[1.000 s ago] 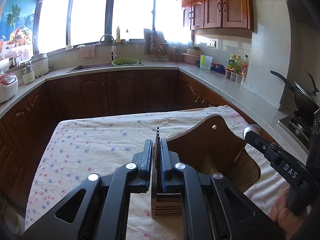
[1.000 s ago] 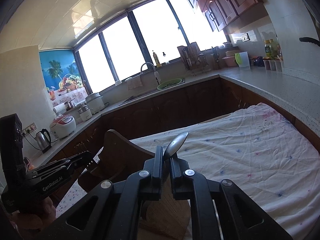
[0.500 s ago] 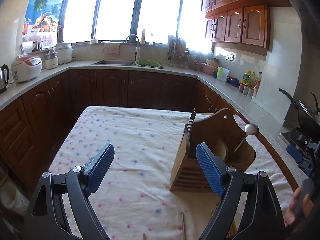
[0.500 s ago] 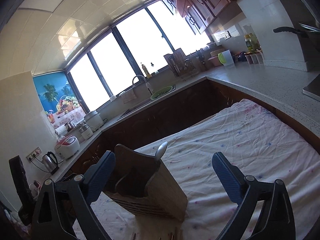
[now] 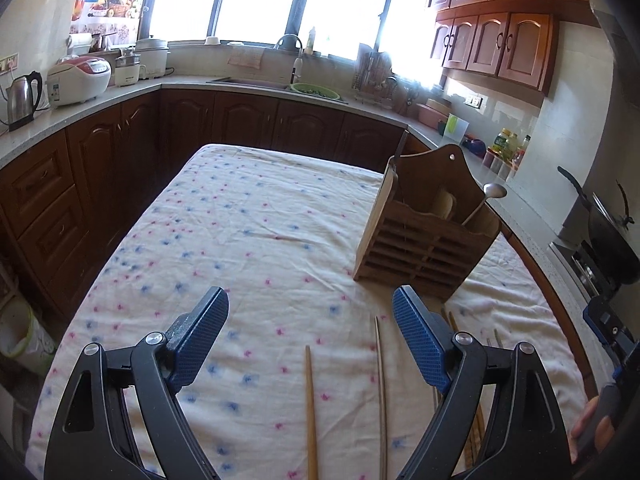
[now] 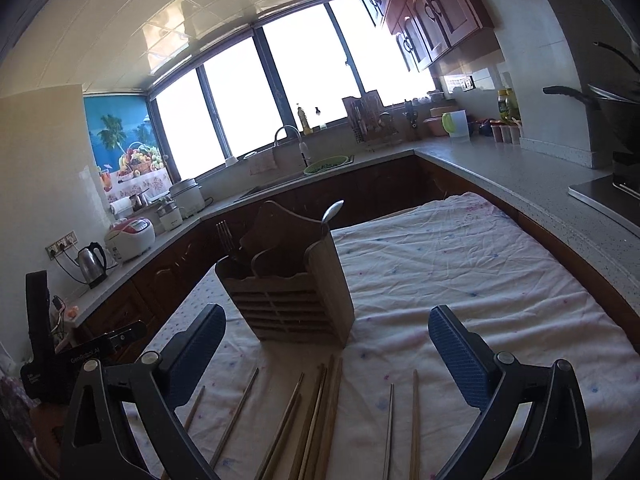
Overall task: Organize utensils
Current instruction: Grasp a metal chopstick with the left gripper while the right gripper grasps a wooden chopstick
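One floral tablecloth covers the table. The wooden utensil caddy stands upright on it, holding a spoon and fork. Left gripper and right gripper: jaws spread wide, empty. Chopsticks lie loose beside the caddy.

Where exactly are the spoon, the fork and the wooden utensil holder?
spoon (image 5: 494, 191), left wrist view, on its shiny bowl.
fork (image 6: 226, 235), right wrist view, on its tines.
wooden utensil holder (image 6: 294, 308), right wrist view, on its slatted front wall.
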Demonstrator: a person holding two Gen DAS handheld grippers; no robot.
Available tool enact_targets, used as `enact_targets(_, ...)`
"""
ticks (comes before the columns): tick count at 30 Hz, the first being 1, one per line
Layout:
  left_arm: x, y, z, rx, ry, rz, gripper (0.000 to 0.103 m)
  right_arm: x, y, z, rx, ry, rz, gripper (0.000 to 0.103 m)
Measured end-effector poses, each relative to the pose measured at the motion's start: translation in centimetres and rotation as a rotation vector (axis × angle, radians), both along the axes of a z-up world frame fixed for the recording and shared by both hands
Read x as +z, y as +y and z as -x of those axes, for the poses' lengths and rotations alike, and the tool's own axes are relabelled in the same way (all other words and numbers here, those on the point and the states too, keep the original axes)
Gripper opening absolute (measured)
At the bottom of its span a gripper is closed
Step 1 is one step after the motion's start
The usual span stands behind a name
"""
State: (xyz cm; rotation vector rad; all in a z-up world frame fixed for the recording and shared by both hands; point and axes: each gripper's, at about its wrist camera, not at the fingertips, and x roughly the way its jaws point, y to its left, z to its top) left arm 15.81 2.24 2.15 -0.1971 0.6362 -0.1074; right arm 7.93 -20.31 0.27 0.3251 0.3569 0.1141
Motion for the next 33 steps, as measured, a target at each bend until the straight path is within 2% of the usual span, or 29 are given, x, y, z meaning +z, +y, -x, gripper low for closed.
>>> enact_targets(7, -1.9, -0.5, 2.1, -0.014, 0.052, 0.002, 0.086, -2.6, 0.8, 2.2, 0.007, 0.062, 0.011, 0.102)
enact_targets(22, -3.3, -2.7, 1.5, -0.065, 0.127, -0.058, 0.086, -4.6, 1.7, 1.2, 0.039, 0.168, 0.011, 0.101)
enact_targets(25, -3.7, -3.2, 0.9, -0.083, 0.146, -0.061, 0.083, -4.8, 1.7, 0.6, 0.048, 0.184, 0.005, 0.095)
enact_targets(30, -4.2, -4.3, -0.4, -0.121, 0.187, -0.058, 0.066, -5.4, 1.6, -1.0, 0.05, 0.234, 0.005, 0.072)
enact_targets(33, -4.5, -5.0, -1.6, -0.149, 0.217, -0.045, 0.056, -5.7, 1.7, -2.2, 0.062, 0.266, 0.006, 0.065)
